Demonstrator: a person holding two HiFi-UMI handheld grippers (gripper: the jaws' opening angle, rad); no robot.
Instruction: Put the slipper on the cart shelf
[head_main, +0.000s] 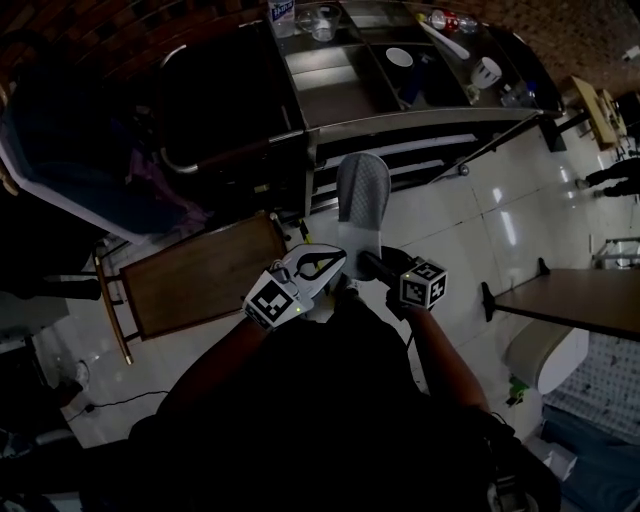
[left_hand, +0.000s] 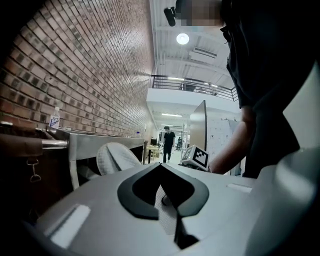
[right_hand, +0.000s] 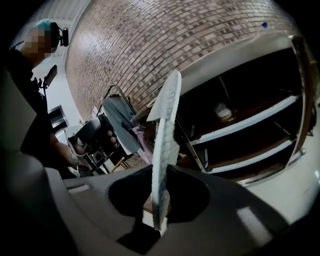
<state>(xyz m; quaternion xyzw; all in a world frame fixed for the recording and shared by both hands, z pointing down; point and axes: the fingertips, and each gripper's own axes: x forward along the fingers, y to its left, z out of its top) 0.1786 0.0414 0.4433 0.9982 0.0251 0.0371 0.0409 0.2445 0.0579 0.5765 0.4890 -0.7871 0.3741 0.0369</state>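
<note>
Slipper (head_main: 362, 195) of pale grey mesh, a long oval with a rounded toe, clamped at the heel end by the right gripper (head_main: 368, 262), jaws closed on the thin sole. Edge-on in the right gripper view: a narrow white slipper (right_hand: 162, 165) with a ribbed, woven side, upright between the dark curved pads of the right gripper (right_hand: 162, 195). Held in the air over glossy pale floor tiles (head_main: 450, 220), toe towards the cart (head_main: 400, 122), apart from it and not yet on any shelf (head_main: 420, 150). Cart of brushed steel, boxy, with a divided top tray and flat pale shelves below. Left gripper (head_main: 335, 260) just beside the heel, smooth grey shell, black curved pads drawn together, tips meeting round a diamond-shaped opening (left_hand: 161, 172); white mesh visible through that opening, pinched or merely behind, hard to say. Rounded slipper toe (left_hand: 116, 156) above the shell there. Black-and-white patterned cube (head_main: 423, 283) on the right gripper, matching cube (head_main: 272, 300) on the left. Brown wooden board (head_main: 200, 275) with a raised rim off to the left. Rough brick wall (right_hand: 165, 40) behind the cart.
</note>
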